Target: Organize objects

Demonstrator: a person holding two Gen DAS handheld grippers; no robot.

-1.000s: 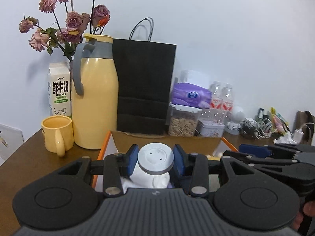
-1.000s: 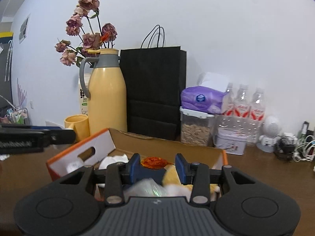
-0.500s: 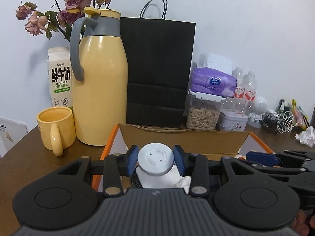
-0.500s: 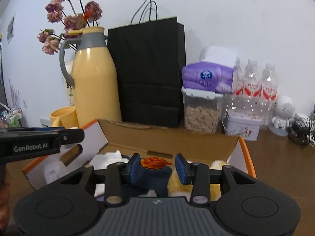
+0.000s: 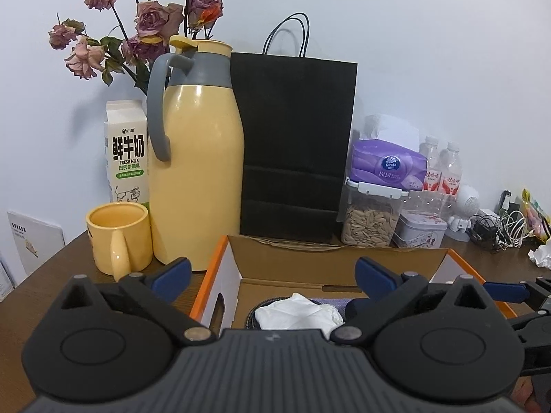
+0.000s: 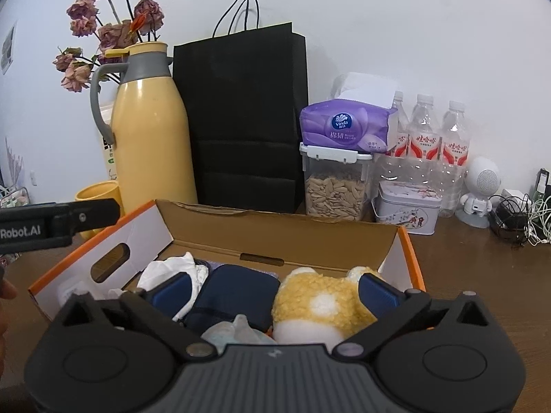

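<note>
An open cardboard box with orange edges [image 5: 220,285] [image 6: 392,251] sits on the brown table. Inside lie crumpled white tissue [image 5: 296,313] [image 6: 172,272], a dark blue pouch [image 6: 237,292], a yellow plush toy [image 6: 320,306] and a clear plastic wrapper [image 6: 237,332]. My left gripper [image 5: 273,275] is open and empty over the box's left part. My right gripper [image 6: 273,290] is open and empty over the box's front, its fingers either side of the pouch and plush. The left gripper's side shows in the right wrist view [image 6: 58,223].
Behind the box stand a yellow thermos [image 5: 196,172], yellow mug [image 5: 118,241], milk carton [image 5: 127,151], dried roses [image 5: 144,31], black paper bag [image 5: 296,144], seed jar [image 5: 372,216] under purple tissues [image 5: 389,168], a tin [image 5: 420,229], water bottles [image 6: 423,130], a white speaker [image 6: 480,189] and cables [image 5: 499,230].
Both grippers opened. The left let go of the white round object and the right let go of the orange-topped item; both are out of sight now. Both grippers drew back slightly.
</note>
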